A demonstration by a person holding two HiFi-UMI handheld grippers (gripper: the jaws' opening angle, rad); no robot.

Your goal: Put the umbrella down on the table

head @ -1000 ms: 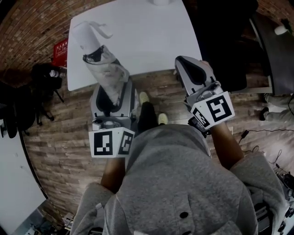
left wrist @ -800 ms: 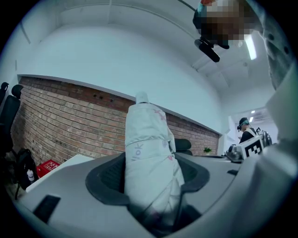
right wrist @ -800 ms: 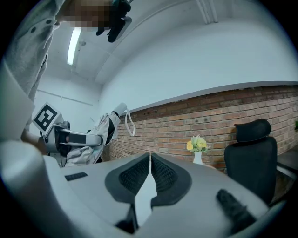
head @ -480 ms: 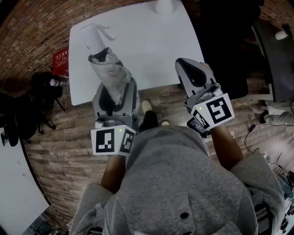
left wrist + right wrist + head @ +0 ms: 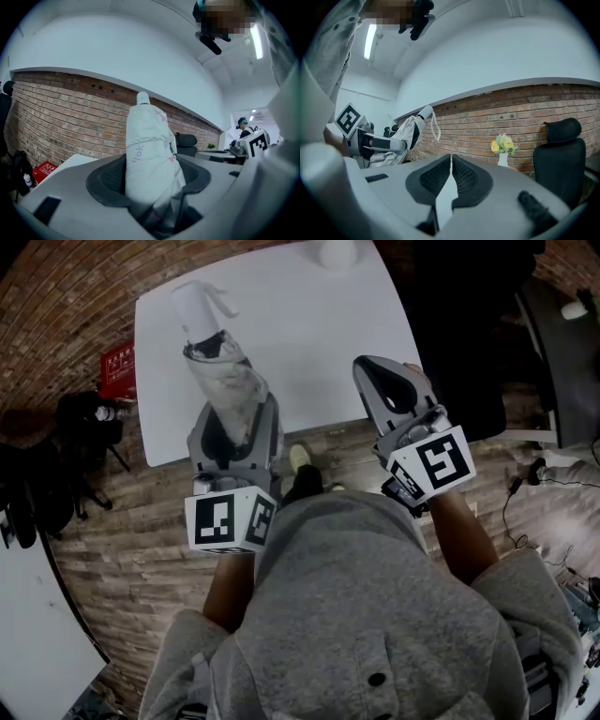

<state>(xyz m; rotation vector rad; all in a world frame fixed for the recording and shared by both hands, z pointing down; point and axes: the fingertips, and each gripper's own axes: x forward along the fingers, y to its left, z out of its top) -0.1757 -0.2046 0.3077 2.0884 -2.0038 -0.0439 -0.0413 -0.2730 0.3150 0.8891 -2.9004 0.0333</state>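
Observation:
A folded white umbrella (image 5: pixel 220 371) with a white handle and wrist strap stands upright in my left gripper (image 5: pixel 234 418), which is shut on its lower part. It hangs over the near left edge of the white table (image 5: pixel 309 324). In the left gripper view the umbrella (image 5: pixel 149 154) fills the space between the jaws. My right gripper (image 5: pixel 389 390) is shut with nothing in it, over the table's near right edge. The right gripper view shows the umbrella (image 5: pixel 405 136) and the left gripper at the left.
A white vase (image 5: pixel 336 251) with yellow flowers (image 5: pixel 501 144) stands at the table's far edge. A black office chair (image 5: pixel 560 154) is to the right. A red box (image 5: pixel 119 362) and dark bags (image 5: pixel 89 418) lie on the wooden floor at left.
The left gripper with the umbrella has moved a little forward, further over the table. The right gripper has hardly moved.

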